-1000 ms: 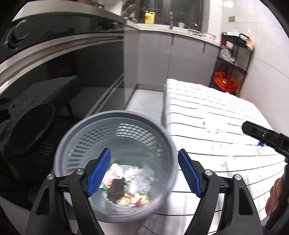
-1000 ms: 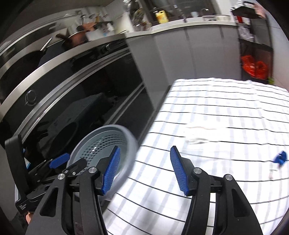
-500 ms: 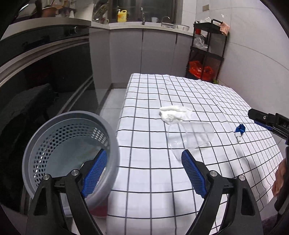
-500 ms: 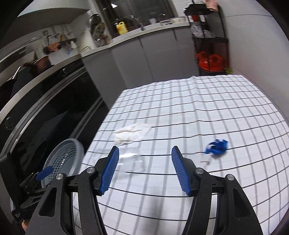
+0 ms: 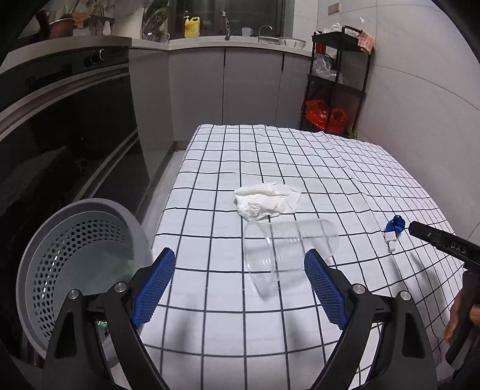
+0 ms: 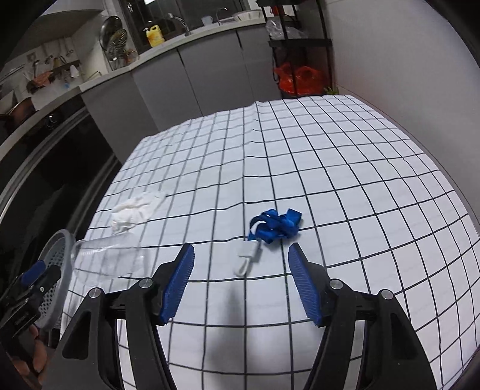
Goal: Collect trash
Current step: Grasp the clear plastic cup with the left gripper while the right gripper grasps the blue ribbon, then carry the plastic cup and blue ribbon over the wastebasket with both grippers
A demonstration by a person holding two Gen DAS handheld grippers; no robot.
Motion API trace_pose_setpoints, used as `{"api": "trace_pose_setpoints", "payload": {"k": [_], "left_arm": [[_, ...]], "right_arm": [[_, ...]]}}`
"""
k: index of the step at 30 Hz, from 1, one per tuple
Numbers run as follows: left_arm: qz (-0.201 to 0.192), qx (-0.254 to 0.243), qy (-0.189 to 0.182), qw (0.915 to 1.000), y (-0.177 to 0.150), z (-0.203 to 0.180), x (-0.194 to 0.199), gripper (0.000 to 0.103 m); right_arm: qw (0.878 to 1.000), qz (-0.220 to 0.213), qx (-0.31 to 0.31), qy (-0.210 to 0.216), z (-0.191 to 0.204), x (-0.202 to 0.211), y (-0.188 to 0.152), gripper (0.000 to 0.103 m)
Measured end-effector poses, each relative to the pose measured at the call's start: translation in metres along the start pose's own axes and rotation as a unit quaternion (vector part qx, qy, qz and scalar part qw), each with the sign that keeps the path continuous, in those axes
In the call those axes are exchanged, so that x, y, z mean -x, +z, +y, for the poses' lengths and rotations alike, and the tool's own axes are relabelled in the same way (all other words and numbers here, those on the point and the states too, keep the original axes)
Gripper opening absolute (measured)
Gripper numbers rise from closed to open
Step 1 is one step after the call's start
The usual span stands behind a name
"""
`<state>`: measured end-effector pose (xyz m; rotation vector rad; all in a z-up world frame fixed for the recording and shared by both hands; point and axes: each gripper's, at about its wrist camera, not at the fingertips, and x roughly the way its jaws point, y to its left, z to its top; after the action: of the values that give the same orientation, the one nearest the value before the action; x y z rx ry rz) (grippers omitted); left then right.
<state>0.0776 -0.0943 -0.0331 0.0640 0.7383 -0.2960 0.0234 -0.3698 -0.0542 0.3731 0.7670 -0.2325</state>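
Observation:
A clear plastic cup (image 5: 288, 249) lies on its side on the checked tablecloth (image 5: 228, 327), just beyond my left gripper (image 5: 238, 261), whose jaws are opening with nothing between them. A crumpled white tissue (image 5: 267, 201) rests behind the cup. The grey perforated bin (image 5: 78, 255) stands off the table's left edge. In the right wrist view, a blue strap (image 6: 276, 225) with a white clip (image 6: 247, 261) lies right in front of my right gripper (image 6: 241, 252). Its jaws are opening too, and the clip reaches between the fingertips untouched. The cup (image 6: 111, 258) and tissue (image 6: 135, 210) are to the left there.
A dark oven front (image 5: 60, 135) runs along the left behind the bin. Grey cabinets and a counter with a yellow bottle (image 5: 192, 27) close the far end. A black rack with red bags (image 5: 330, 114) stands at the far right corner by the wall.
Both views have swung right, away from the bin and over the table. The cup, tissue and blue strap now lie close in front. Both grippers' jaws stand wider.

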Motion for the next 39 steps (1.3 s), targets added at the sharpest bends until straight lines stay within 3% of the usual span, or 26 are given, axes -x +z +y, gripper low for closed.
{"api": "trace_pose_setpoints", "payload": {"k": [14, 21, 24, 29, 34, 36, 39], "left_arm": [[0.026, -0.004, -0.011, 0.9996, -0.001, -0.006, -0.031, 0.089], [0.033, 0.001, -0.022, 0.9992, 0.003, -0.011, -0.046, 0.089], [0.031, 0.003, -0.036, 0.9989, 0.006, -0.016, -0.05, 0.087], [0.032, -0.006, -0.059, 0.9977, 0.007, -0.025, -0.051, 0.062], [0.035, -0.015, -0.081, 0.996, 0.007, -0.031, -0.047, 0.014], [0.032, -0.018, -0.082, 0.9959, 0.007, -0.032, -0.044, 0.006], [0.023, -0.02, -0.083, 0.9961, 0.008, -0.031, -0.039, 0.005]], "right_arm": [[0.998, 0.028, 0.006, -0.05, -0.001, -0.048, 0.006, 0.062], [0.998, 0.041, 0.011, -0.055, 0.001, -0.062, 0.006, 0.062], [0.998, 0.042, 0.015, -0.051, 0.005, -0.063, 0.007, 0.053], [0.998, 0.043, 0.025, -0.046, 0.012, -0.064, 0.007, 0.042], [0.998, 0.049, 0.031, -0.037, 0.016, -0.064, 0.006, 0.011], [0.998, 0.048, 0.034, -0.036, 0.018, -0.064, 0.006, 0.007], [0.998, 0.043, 0.036, -0.031, 0.02, -0.061, 0.006, 0.006]]}}
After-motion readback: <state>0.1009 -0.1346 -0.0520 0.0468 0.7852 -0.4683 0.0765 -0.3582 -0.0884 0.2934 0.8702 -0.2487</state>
